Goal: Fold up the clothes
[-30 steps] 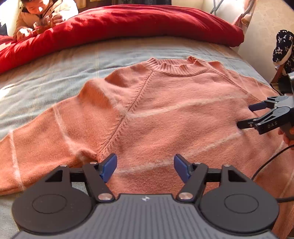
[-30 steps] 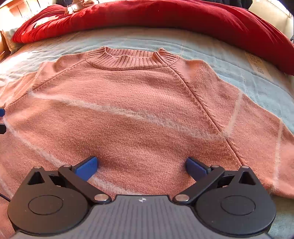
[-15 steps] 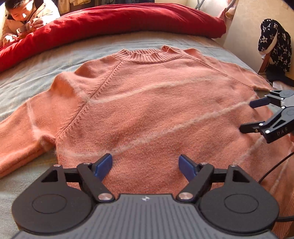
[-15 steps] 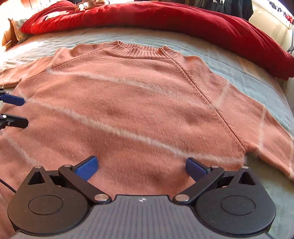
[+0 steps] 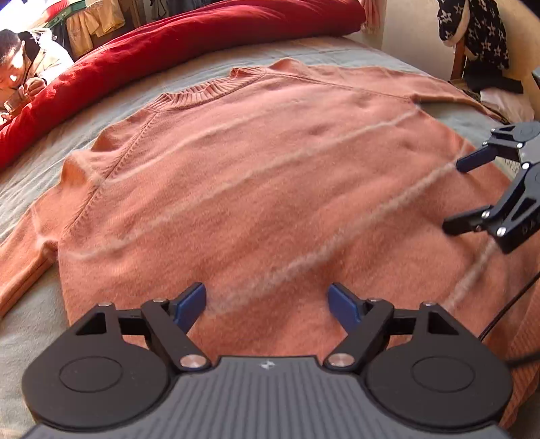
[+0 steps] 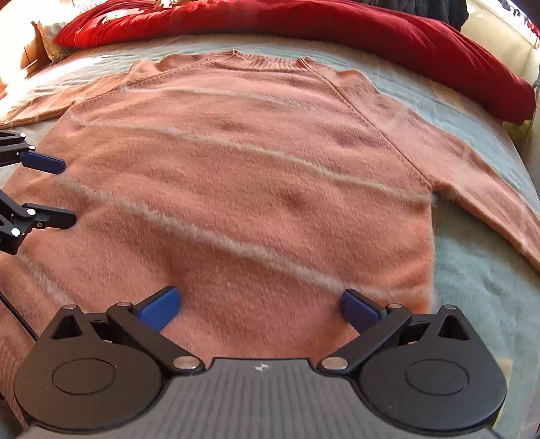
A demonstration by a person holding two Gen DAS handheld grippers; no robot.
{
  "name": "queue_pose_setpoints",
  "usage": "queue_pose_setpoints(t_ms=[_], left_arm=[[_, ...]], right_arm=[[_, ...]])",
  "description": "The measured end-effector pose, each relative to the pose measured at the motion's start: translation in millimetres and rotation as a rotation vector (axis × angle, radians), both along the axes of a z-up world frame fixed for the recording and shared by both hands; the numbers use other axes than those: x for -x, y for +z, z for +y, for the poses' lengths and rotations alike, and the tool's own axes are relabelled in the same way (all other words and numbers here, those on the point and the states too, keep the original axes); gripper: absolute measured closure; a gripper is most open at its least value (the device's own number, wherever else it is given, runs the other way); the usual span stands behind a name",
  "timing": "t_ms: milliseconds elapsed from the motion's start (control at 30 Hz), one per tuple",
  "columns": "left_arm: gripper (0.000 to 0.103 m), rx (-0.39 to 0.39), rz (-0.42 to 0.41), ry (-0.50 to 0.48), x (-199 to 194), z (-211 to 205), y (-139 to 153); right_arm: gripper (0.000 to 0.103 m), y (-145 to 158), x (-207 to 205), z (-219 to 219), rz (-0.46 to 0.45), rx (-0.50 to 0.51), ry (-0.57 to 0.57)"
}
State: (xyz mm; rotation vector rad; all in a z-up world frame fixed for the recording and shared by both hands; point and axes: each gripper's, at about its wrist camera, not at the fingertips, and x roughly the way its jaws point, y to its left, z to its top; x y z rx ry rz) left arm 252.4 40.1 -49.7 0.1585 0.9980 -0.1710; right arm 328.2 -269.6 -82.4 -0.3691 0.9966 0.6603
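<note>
A salmon-pink knit sweater (image 5: 256,189) with pale fuzzy stripes lies flat, front up, on a grey-blue bed (image 5: 30,324), collar toward the far side and both sleeves spread out. My left gripper (image 5: 268,305) hovers open over the sweater's lower left body, nothing between its blue pads. My right gripper (image 6: 261,309) is open too, above the lower right body (image 6: 256,189) close to the side seam. Each gripper shows in the other's view: the right one (image 5: 454,197) at the right edge, the left one (image 6: 64,192) at the left edge, both with jaws apart.
A thick red duvet (image 6: 337,27) is bunched along the far side of the bed (image 6: 472,270). A person (image 5: 20,77) sits at the far left behind it. A dark star-patterned garment (image 5: 472,30) hangs at the right. A black cable (image 5: 506,314) trails over the sweater's hem.
Both grippers have drawn back toward the sweater's hem and apart, so more of the body and both armpits show. Both have stayed open.
</note>
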Motion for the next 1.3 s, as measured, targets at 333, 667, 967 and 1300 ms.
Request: queue_pose_setpoints(t_ms=[333, 667, 967, 1300], left_arm=[[0.022, 0.068, -0.014, -0.009, 29, -24, 17], [0.015, 0.036, 0.08, -0.006, 70, -21, 1], [0.014, 0.044, 0.149, 0.048, 74, -14, -1], [0.014, 0.113, 0.107, 0.204, 27, 6, 1]], right_arm=[[0.0, 13, 28, -13, 0.036, -0.025, 0.133], [0.0, -6, 62, -49, 0.045, 0.035, 0.262], [0.0, -8, 68, -65, 0.047, 0.028, 0.24], [0.0, -10, 68, -61, 0.047, 0.042, 0.228]])
